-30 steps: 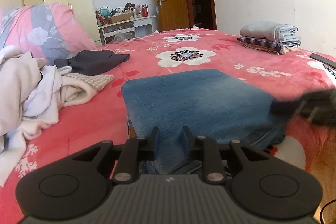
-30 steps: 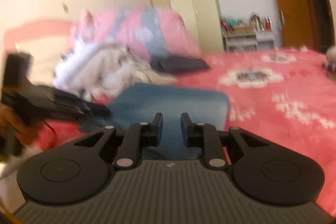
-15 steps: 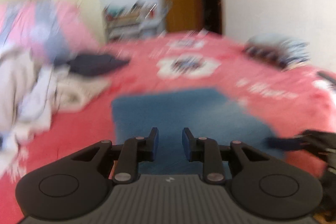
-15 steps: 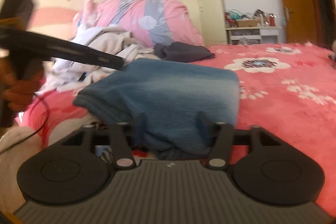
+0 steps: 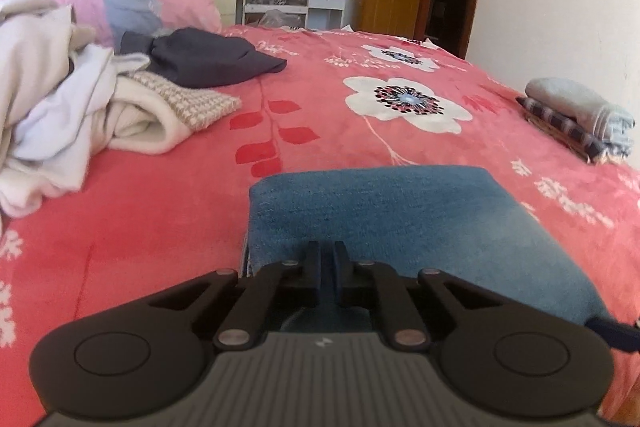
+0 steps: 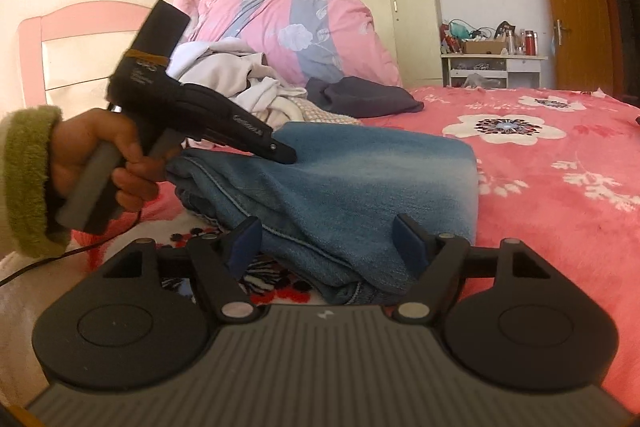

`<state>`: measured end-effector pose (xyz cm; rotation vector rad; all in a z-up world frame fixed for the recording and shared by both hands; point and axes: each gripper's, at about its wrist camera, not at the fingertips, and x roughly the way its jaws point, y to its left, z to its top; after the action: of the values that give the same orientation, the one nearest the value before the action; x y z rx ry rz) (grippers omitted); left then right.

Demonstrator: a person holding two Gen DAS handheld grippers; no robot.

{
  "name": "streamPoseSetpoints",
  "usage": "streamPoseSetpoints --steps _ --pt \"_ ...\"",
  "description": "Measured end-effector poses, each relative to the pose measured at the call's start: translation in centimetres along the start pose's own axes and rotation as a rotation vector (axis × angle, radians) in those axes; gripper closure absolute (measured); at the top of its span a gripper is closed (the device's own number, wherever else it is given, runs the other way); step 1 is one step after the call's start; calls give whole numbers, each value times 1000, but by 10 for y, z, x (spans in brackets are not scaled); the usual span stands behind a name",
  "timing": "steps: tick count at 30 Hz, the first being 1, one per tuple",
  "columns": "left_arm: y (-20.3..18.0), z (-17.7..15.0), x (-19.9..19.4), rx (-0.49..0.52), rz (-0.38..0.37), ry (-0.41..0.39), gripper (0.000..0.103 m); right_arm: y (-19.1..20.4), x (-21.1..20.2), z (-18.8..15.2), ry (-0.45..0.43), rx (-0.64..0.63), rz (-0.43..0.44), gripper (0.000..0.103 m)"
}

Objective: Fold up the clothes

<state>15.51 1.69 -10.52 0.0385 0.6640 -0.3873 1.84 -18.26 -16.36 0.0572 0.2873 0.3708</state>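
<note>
Right wrist view: we're squaring the folded jeans (image 6: 360, 183) — left claw (image 6: 286, 157) closed, tips resting on top, right claw (image 6: 326, 241) opening around the near edge; next, grip and lift to the folded stack (image 5: 580, 115).

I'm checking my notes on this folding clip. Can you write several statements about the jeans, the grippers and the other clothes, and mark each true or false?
1. The folded jeans lie on the red floral bedspread. True.
2. The right gripper is clamped shut. False: its jaws stand wide apart, the jeans' near edge between them.
3. The left gripper is shut. True.
4. The folded stack sits on the jeans. False: it sits apart, near the bed's far edge.
</note>
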Motion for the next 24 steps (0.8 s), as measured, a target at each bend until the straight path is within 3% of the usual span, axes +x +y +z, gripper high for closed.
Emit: streamPoseSetpoints --steps 3,8,11,14,17,20,24 --pt "-1 2 2 17 8 0 96 2 -11 8 -12 6 27 39" --pt "5 3 1 -6 -20 5 96 1 -33 24 -117 43 58 51" --pt "16 5 -10 -51 -51 3 94 -9 -31 32 -138 108 46 67" --pt "27 5 -31 -84 -41 -19 92 -18 -19 37 -133 167 26 77" --pt "38 4 -54 -100 -13 -46 86 -16 9 33 -64 186 25 82" --pt "40 9 -73 -107 -7 -83 85 9 39 23 19 111 72 84" --pt "18 25 -79 -66 -65 -150 74 38 40 30 -20 29 169 85"
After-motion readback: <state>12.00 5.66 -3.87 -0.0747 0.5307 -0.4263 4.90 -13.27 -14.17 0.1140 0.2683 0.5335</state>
